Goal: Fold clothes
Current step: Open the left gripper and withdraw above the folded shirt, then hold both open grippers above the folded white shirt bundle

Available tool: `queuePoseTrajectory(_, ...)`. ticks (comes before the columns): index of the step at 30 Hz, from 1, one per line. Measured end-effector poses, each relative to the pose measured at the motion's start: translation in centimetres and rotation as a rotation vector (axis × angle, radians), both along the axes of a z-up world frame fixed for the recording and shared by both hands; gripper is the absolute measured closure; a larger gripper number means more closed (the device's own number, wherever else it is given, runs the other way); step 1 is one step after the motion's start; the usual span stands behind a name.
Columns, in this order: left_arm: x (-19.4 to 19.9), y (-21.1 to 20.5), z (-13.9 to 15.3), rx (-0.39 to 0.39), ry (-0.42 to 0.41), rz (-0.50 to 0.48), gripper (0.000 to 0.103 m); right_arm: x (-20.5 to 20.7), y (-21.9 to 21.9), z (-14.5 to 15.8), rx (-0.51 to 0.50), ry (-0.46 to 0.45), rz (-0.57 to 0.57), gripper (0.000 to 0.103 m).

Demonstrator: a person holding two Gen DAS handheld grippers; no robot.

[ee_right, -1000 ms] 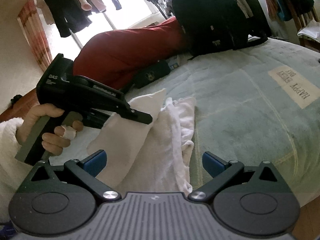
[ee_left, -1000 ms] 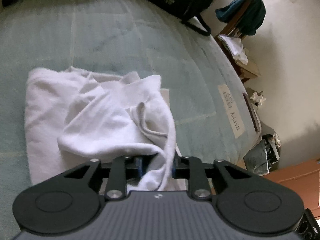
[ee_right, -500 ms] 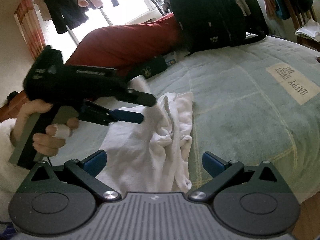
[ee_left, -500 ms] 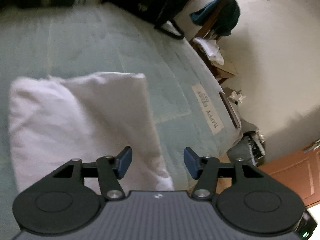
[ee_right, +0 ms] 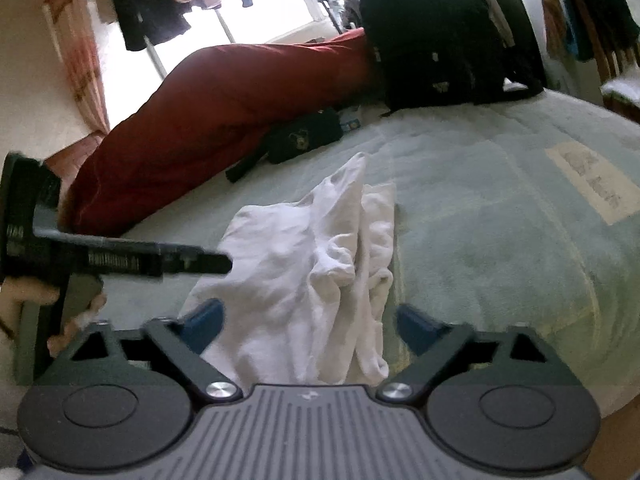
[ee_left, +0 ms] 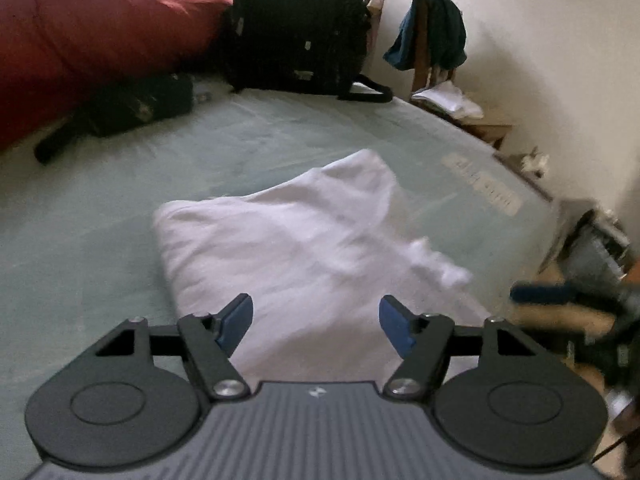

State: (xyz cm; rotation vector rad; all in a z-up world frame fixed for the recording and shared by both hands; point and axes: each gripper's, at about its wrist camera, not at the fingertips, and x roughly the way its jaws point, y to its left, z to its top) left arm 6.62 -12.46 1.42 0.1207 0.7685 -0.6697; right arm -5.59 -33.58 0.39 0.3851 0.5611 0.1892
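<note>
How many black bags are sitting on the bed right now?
2. A big backpack stands at the far end of the bed, against the red bedding. A small pouch with a strap lies in front of the bedding. More may be hidden behind them.

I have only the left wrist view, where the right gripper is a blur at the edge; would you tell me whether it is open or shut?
Observer: The right gripper is open, its fingers wide apart and holding nothing.
Operator: Thank you. The white garment looks fairly smooth from here; is it?
Observer: Not on its right-hand side. There the white garment is bunched into loose, rumpled folds along the edge next to the bare bed.
Operator: And where is my left gripper relative to the cloth?
Observer: Seen side-on, the left gripper has its tips at the garment's left edge. I cannot tell whether they touch it.
</note>
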Motion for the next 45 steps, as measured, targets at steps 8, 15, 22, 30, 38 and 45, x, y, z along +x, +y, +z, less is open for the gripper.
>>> queuePoseTrajectory(8, 0.1, 2.7, -0.3, -0.092, -0.019, 0.068, 0.032, 3.2, 2.8, 0.9, -0.054, -0.046, 0.155, 0.038)
queuePoseTrajectory(15, 0.6, 2.8, 0.4, -0.090, -0.061, 0.045, 0.025, 7.4, 3.4, -2.4, -0.152, 0.049, 0.107, 0.047)
queuePoseTrajectory(22, 4.4, 0.8, -3.6, -0.070, 0.023, 0.041, 0.022, 7.1, 2.1, -0.5, -0.157, 0.010, 0.078, 0.062)
queuePoseTrajectory(30, 5.9, 2.3, -3.0, -0.205, 0.034, 0.016, 0.021, 13.7, 2.0, -1.9, -0.259, 0.004, 0.083, 0.062)
queuePoseTrajectory(38, 9.6, -0.7, -3.4, -0.089, -0.005, 0.069, 0.023, 14.6, -0.6, -2.2, -0.189, 0.016, 0.017, 0.040)
queuePoseTrajectory(45, 4.8, 0.5, -0.5, -0.086, -0.076, -0.017, 0.021, 9.9, -1.4, 0.3, -0.076, -0.011, 0.051, 0.037)
